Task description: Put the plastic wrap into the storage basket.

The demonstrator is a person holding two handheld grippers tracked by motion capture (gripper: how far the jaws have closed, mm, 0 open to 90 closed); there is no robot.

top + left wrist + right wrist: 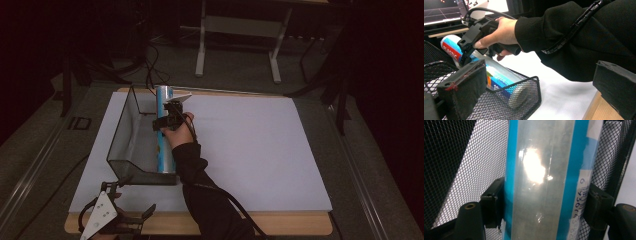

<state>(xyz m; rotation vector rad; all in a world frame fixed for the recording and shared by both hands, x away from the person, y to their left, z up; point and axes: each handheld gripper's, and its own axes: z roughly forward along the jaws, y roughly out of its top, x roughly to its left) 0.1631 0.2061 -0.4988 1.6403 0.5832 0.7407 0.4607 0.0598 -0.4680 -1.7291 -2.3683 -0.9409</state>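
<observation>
Inside the mesh basket (125,145), the plastic-wrap roll (541,180) lies pinched between the right gripper (541,207) pads

1. A white sheet (260,150) covers the tabletop from the centre out towards 3 o'clock.
2. The wooden table (300,223) shows as a bare strip along its edge at 5 o'clock.
3. A grey desk frame (240,25) with two legs stands on the floor at 12 o'clock.
4. Black cables (150,65) trail over the grey floor (370,165) at 11 o'clock.
5. In the left gripper view, a lit screen (439,11) with a grid sits at 10 o'clock.
</observation>
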